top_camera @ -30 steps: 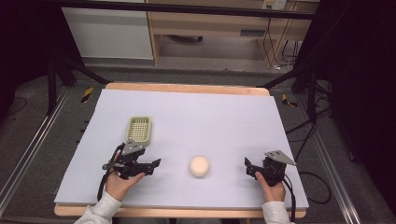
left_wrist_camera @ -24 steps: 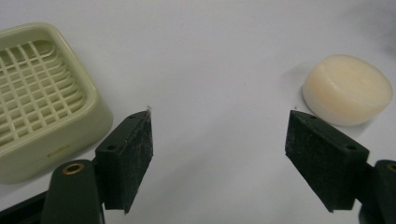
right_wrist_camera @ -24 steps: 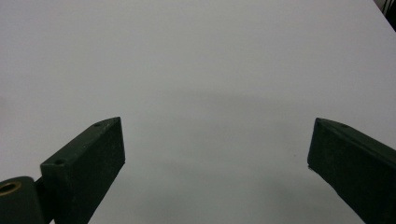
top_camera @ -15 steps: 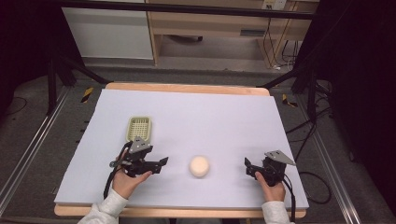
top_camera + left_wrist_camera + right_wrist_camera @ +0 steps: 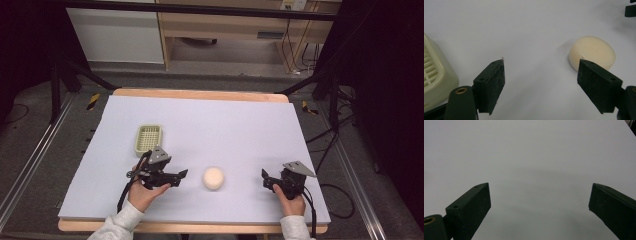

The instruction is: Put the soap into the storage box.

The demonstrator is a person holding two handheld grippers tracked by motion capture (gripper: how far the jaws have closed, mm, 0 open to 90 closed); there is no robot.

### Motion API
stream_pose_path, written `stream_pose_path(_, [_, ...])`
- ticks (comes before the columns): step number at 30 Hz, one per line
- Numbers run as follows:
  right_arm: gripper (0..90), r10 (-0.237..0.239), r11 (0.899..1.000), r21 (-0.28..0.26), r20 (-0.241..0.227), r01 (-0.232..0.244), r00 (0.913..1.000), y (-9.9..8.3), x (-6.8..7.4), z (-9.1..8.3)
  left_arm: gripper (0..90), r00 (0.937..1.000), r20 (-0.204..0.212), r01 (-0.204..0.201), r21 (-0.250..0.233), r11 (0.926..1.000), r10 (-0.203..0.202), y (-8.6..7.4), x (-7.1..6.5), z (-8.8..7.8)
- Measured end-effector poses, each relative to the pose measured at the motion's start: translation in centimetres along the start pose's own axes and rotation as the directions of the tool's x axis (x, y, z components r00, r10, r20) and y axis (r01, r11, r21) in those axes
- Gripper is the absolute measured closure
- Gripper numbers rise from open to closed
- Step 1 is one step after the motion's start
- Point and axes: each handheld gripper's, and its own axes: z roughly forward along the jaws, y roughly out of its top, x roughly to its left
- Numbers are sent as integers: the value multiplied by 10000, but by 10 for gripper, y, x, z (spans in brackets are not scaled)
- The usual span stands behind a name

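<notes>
Left gripper (image 5: 181, 176) nearer soap (image 5: 213, 178), fingers wide

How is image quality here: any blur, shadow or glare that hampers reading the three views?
High view: table evenly lit, surroundings dark, slightly soft, no glare. Left gripper view: the cream round block is fairly sharp with a faint shadow at its left; the left tool is grainy, and the basket is cut by the frame edge. Right gripper view: dim, grey, soft shading on the sheet past the right tool.

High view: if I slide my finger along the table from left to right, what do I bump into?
Green basket → left gripper → round cream soap → right gripper.
</notes>
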Motion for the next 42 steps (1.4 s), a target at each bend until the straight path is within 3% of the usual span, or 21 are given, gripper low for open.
stream_pose_path(42, [45,-24,10000,33,-21,24,10000,0,0,1,195,9958,781,-504,282,9983,481,22,-35,25])
